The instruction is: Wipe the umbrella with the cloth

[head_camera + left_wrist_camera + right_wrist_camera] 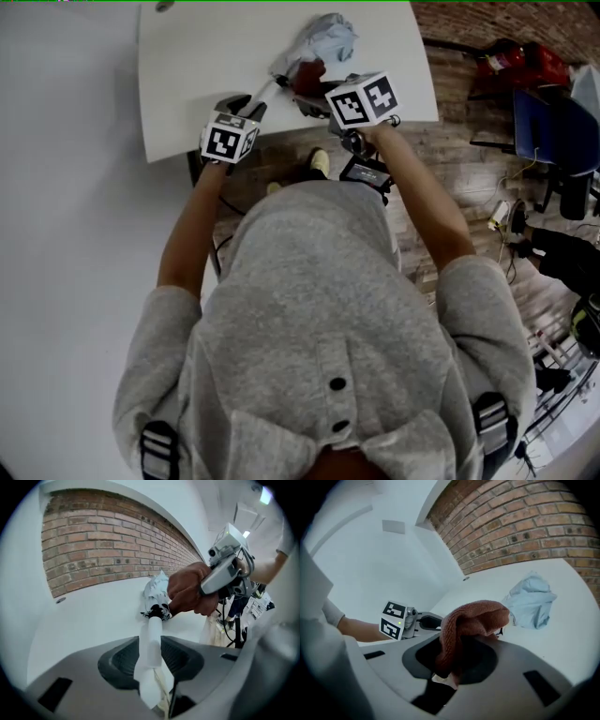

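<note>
The 2 grippers are both loaded. The left gripper (150,663) has its jaws closed tight on the white handle (151,639) of the folded umbrella (328,37), which lies on the white table (187,66). The right gripper (457,660) has its jaws clamped on a reddish-brown cloth (471,618), which is pressed against the umbrella beside the handle.

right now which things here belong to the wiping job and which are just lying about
In the job: umbrella, its handle clamped in the left claw; red-brown cloth, gripped in the right claw; white table beneath.
Lying about: small dark disc near the table's far edge; red item and cables on the floor.
</note>
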{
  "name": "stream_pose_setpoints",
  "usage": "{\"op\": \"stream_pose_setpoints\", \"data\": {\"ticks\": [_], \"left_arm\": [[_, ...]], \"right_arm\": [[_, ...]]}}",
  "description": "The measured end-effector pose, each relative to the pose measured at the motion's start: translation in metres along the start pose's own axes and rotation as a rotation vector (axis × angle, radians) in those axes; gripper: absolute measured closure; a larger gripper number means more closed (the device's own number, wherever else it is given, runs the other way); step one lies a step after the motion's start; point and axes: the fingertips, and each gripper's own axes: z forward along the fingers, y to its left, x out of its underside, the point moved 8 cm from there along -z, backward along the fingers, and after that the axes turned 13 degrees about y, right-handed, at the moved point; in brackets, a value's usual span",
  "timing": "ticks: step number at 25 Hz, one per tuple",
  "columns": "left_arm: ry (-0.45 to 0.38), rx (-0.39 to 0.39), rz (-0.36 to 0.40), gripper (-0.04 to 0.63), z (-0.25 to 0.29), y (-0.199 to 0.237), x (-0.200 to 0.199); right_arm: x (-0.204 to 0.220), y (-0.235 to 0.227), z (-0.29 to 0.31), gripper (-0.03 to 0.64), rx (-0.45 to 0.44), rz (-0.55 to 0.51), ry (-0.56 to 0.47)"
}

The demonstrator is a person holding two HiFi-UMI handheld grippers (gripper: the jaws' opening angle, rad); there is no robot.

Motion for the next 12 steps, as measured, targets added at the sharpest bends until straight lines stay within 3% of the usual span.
{"op": "stream_pose_setpoints", "data": {"ticks": [6, 10, 11, 12], "left_arm": [[-0.199, -0.07, -0.093, 0.446, -0.077, 0.018, 0.016], [-0.334, -0.146, -0.114, 0.448, -0.139, 0.016, 0.004], [-0.362, -0.173, -0.118, 0.467, -0.153, 0.013, -0.002], [-0.394, -0.197, -0.125, 0.533, -0.167, 0.009, -0.005]], "right_arm": [[0.001, 0.037, -0.047, 0.534, 0.167, -0.057, -0.165], [-0.002, 0.063, -0.089, 0.532, 0.294, -0.046, -0.372], [-0.002, 0.068, -0.1, 0.533, 0.332, -0.049, -0.423], [-0.001, 0.075, -0.109, 0.532, 0.377, -0.053, -0.468]]}}
